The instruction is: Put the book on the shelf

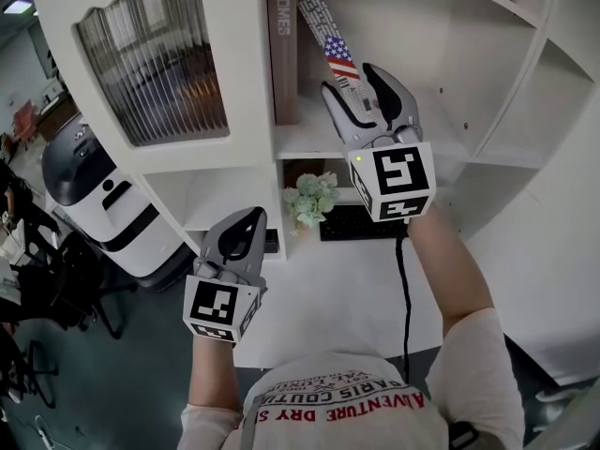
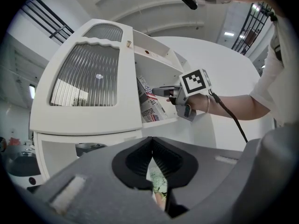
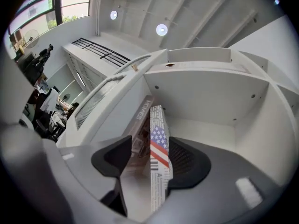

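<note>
Book [image 1: 339,56]: leaning tilted in the shelf [image 1: 441,134] compartment, against the brown book [image 1: 284,54].
Right claw [image 1: 356,82]: gaping wide, straddling the spine without pressing.
Left claw [image 1: 246,223]: hanging closed, empty.
Handling: probably light and stiff, with the slim spine offering the grip.

The book [image 1: 330,40] is thin, its narrow edge covered in newspaper-style print with an American flag on it. It stands on its bottom edge on a board of the white shelf [image 1: 302,139], in an open compartment beside the ribbed glass door. It is tilted, with its top leaning left toward an upright brown book [image 1: 282,50] marked HOMES, and seems to rest against it.
</note>
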`<state>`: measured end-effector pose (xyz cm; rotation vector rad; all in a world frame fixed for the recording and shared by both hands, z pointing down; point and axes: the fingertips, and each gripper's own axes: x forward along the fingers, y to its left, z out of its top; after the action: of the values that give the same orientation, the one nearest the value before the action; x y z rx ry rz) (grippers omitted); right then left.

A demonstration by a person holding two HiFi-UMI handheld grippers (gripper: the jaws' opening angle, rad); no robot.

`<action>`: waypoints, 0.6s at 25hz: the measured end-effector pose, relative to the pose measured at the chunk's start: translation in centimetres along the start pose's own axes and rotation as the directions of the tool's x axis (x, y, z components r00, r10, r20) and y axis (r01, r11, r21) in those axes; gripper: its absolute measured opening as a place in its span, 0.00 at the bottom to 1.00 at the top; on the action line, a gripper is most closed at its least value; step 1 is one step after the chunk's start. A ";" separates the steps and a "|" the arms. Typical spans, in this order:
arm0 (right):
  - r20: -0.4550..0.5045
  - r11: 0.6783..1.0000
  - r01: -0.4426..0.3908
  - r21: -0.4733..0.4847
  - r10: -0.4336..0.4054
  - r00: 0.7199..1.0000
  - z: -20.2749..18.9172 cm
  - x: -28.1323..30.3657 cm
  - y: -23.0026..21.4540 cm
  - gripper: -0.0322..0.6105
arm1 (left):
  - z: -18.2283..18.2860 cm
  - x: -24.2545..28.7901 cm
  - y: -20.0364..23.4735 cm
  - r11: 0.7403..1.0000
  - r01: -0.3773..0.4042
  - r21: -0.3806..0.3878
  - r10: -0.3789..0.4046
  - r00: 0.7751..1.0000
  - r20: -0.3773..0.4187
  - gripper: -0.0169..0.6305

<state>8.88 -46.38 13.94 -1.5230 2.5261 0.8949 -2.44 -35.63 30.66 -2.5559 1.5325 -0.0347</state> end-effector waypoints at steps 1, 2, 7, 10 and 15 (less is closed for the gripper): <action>-0.001 1.000 0.011 -0.008 -0.011 1.000 -0.1 -1.2 0.4 0.41 | 0.0 -0.3 -0.2 1.000 0.004 -0.005 -0.004 1.000 0.004 0.03; 0.002 1.000 0.026 -0.018 -0.026 1.000 0.0 -2.4 0.7 0.33 | 0.0 -0.6 -0.4 1.000 0.008 -0.008 -0.008 1.000 0.006 0.03; 0.023 0.999 0.051 0.016 -0.052 0.998 -0.4 -7.9 2.5 0.12 | -0.5 -1.6 -0.7 1.000 0.009 -0.017 -0.009 1.000 -0.005 0.03; -0.035 0.997 0.035 0.069 -0.033 0.999 -2.6 -10.5 3.7 0.06 | -0.9 -1.8 -0.9 1.000 0.009 -0.027 -0.009 1.000 -0.008 0.03; -0.138 0.986 0.002 0.164 0.021 0.990 -7.6 -13.8 5.8 0.05 | -1.5 -2.2 -1.7 0.999 0.023 -0.036 -0.024 0.999 -0.028 0.03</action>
<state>12.94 -37.35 27.47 -1.5744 2.6281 0.5828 -2.12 -33.13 32.54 -2.6118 1.5259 -0.0473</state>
